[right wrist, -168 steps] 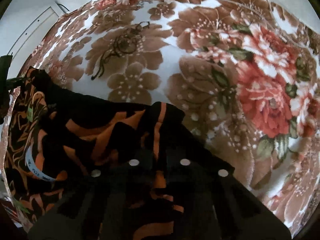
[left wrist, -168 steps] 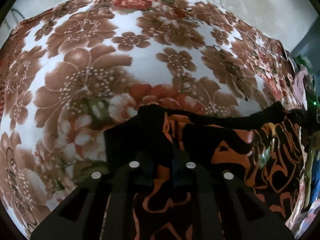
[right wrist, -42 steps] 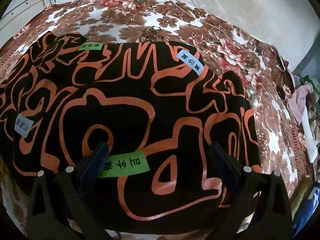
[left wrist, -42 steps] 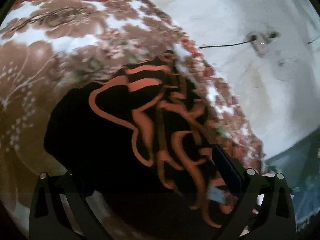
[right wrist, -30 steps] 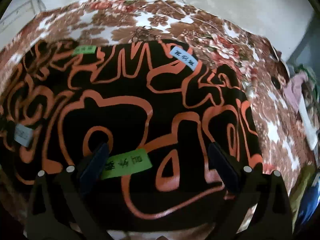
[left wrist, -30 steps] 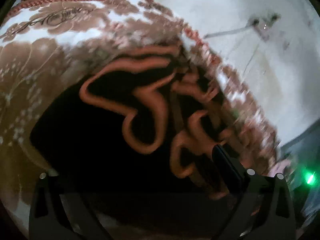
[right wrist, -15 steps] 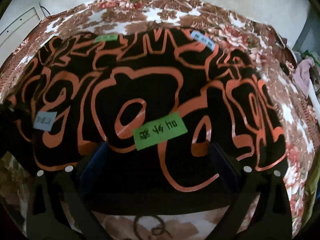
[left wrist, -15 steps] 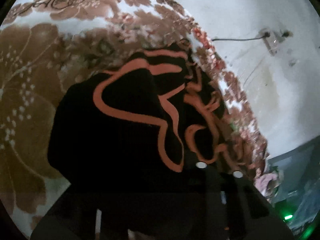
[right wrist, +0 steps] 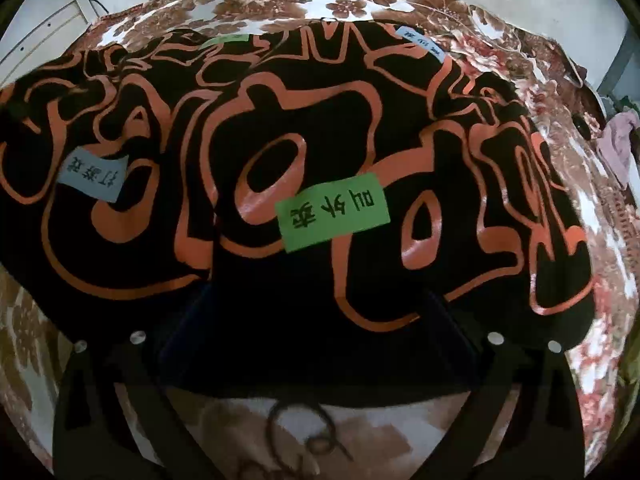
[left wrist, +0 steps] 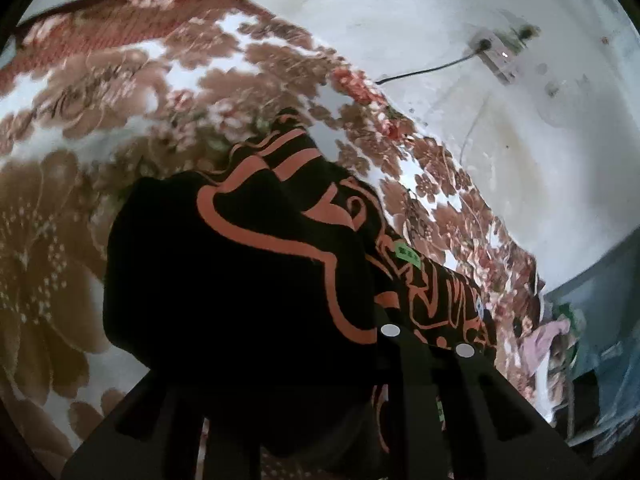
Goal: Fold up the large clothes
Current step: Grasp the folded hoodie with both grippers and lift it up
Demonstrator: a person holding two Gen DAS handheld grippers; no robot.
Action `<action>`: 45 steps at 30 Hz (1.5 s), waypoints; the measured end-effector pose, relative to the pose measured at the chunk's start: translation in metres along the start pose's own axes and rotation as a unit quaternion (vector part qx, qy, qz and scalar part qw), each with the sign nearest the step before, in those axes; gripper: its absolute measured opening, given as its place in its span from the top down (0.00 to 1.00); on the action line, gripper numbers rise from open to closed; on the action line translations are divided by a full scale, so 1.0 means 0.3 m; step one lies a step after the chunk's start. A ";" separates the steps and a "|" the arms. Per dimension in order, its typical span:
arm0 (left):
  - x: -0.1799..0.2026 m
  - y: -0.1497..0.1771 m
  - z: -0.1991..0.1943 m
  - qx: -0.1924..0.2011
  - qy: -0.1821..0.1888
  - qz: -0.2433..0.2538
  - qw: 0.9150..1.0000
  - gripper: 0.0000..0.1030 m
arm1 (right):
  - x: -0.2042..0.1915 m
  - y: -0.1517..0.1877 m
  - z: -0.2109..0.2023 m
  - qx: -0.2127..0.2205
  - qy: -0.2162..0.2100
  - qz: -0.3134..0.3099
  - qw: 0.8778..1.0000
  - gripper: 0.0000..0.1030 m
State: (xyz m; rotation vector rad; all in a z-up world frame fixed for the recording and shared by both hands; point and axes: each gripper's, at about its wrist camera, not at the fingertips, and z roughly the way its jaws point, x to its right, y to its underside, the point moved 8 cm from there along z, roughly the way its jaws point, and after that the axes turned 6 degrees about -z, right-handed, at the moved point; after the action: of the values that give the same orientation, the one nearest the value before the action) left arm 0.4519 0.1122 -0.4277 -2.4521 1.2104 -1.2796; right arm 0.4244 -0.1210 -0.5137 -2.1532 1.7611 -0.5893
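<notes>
A black garment with orange line print (right wrist: 304,128) lies on a floral blanket (right wrist: 360,432). It carries a green label (right wrist: 334,212) and a pale blue label (right wrist: 94,178). My right gripper (right wrist: 316,332) is open, its fingers (right wrist: 188,332) spread wide over the garment's near edge, holding nothing. My left gripper (left wrist: 320,344) is shut on a fold of the same garment (left wrist: 240,272) and holds it raised above the blanket (left wrist: 48,208); the cloth drapes over the fingers and hides the tips.
A white wall (left wrist: 460,92) with a socket and black cable (left wrist: 496,50) stands behind the bed. A pile of pink and green clothes (left wrist: 548,344) lies at the blanket's right end, also in the right wrist view (right wrist: 618,140).
My left gripper closed on the garment's edge and lifted the fold. My right gripper stayed open and moved closer over the garment.
</notes>
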 end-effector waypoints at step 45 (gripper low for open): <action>0.819 1.028 0.291 0.046 -0.201 0.776 0.596 0.85 | 0.961 -0.300 -0.171 -0.051 -0.448 0.260 0.854 0.05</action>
State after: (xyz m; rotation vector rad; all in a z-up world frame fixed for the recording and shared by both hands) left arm 0.4110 -0.2882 -0.4617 -0.6221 2.0369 -0.1468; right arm 0.5243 -0.3831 -0.3903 -1.4569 1.6617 0.5780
